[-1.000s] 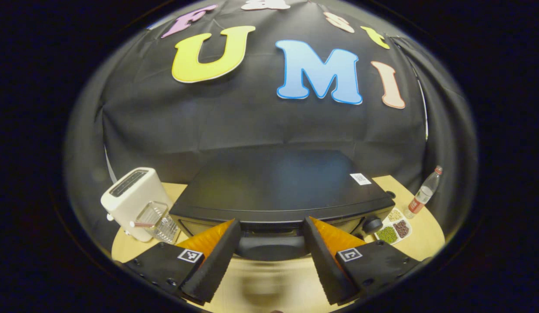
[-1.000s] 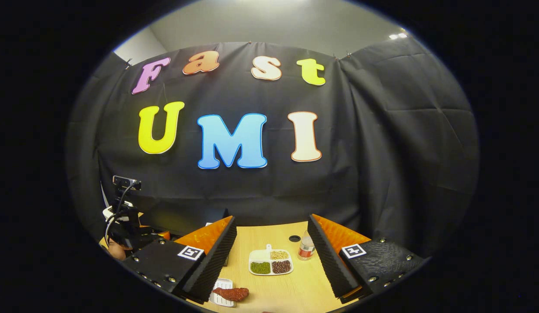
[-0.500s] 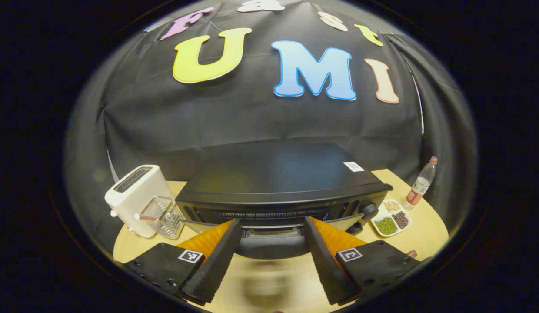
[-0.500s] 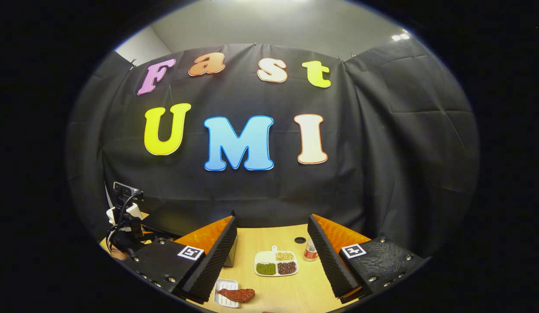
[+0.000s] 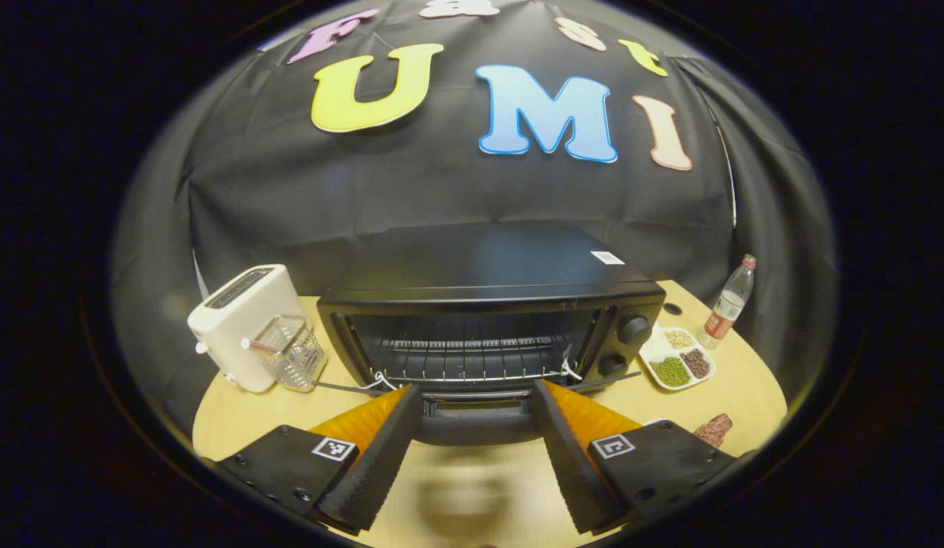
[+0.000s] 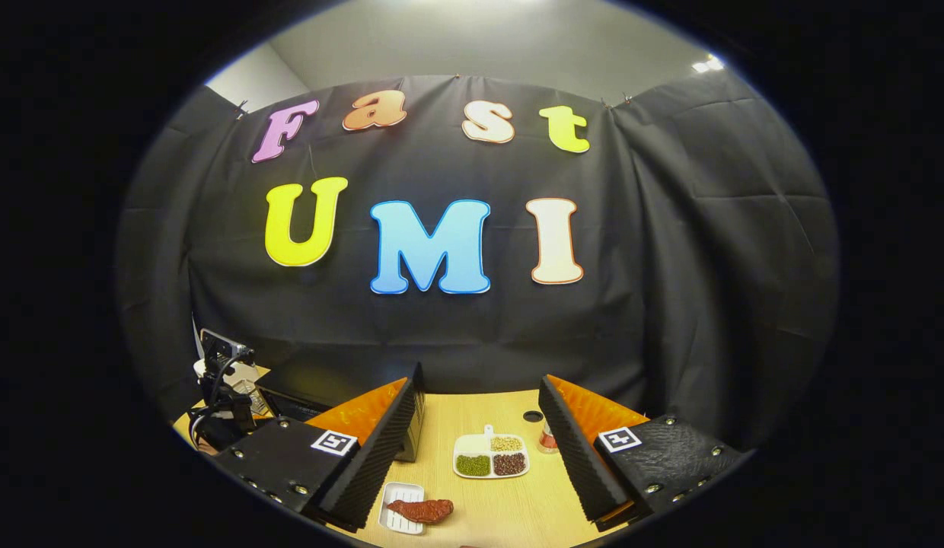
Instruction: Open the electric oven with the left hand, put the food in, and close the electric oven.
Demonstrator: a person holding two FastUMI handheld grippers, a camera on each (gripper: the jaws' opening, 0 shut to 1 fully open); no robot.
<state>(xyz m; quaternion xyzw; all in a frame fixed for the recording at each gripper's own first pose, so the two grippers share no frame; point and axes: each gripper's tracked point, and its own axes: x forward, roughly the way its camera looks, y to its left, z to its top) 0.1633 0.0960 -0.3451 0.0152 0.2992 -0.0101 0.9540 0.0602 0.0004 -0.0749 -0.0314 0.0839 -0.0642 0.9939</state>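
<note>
oven door (image 5: pixel 478 423) now swung down, rack (image 5: pixel 472 358) exposed; left hand-held gripper (image 5: pixel 476 426) clamps its handle.

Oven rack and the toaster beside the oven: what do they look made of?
The oven rack looks like bare metal wire: thin parallel rods with a silvery glint. The toaster looks like moulded plastic with a smooth cream matte finish and rounded corners, though painted metal cannot be ruled out.
</note>
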